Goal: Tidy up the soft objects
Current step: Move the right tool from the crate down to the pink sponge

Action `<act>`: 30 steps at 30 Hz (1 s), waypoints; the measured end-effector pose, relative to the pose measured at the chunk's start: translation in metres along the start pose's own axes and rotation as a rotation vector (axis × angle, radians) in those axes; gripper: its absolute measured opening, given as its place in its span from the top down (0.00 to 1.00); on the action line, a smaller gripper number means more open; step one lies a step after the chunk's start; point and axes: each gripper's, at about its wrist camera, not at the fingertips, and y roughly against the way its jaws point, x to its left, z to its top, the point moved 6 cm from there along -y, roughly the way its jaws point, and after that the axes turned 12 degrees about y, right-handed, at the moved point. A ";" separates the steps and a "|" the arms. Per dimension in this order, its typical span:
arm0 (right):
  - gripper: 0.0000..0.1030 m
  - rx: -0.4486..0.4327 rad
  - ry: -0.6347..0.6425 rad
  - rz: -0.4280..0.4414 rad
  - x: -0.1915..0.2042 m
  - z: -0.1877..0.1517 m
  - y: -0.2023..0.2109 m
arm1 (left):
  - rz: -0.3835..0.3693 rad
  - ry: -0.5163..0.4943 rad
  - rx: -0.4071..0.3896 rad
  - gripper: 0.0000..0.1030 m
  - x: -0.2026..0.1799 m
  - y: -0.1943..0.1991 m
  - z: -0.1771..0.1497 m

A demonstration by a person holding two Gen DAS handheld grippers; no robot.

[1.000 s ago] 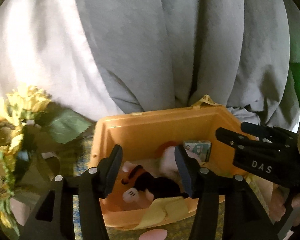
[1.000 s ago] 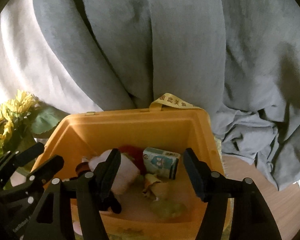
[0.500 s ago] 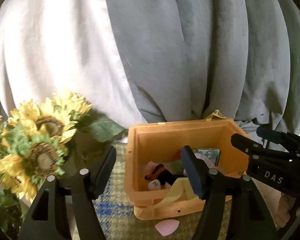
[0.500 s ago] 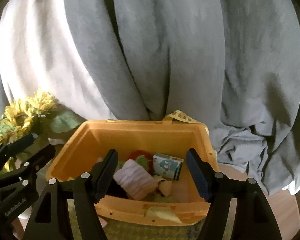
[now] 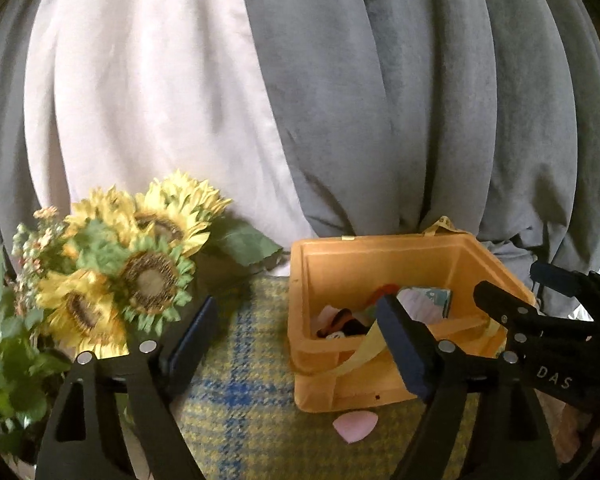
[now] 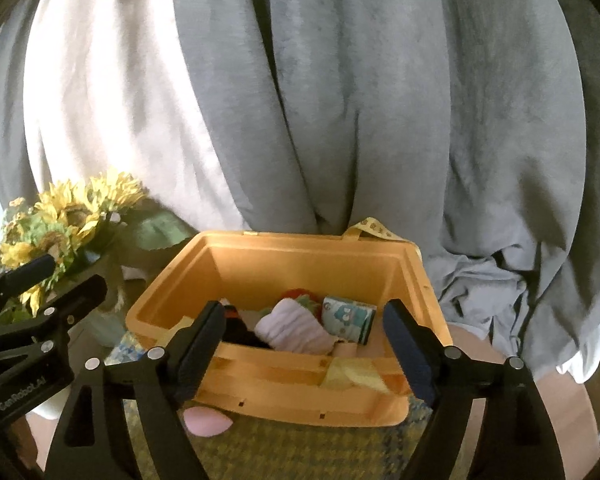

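Hiding bin [image 6: 260, 384] floor — heaped toys [image 6: 296, 326]

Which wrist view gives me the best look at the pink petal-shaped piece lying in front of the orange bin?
Left wrist view: the pink petal-shaped piece lies whole and unobstructed on the plaid cloth, just in front of the orange bin. In the right wrist view it is partly hidden behind a finger of the right gripper.

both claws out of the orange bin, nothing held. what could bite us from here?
1. The yellow strap drapes over the orange bin front rim; a claw reaching in could snag it and drag the bin.
2. The pink petal-shaped piece lies outside on the plaid cloth, easily missed.
3. The sunflower bouquet crowds the opening left claw.
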 end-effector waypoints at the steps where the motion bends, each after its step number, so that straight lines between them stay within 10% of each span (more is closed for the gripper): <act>1: 0.20 -0.001 0.002 0.001 0.001 -0.002 0.001 | 0.001 0.000 0.000 0.18 0.001 0.002 -0.002; 30: 0.20 0.122 0.101 0.166 0.072 -0.075 -0.019 | 0.123 0.001 0.210 0.15 0.052 0.017 -0.097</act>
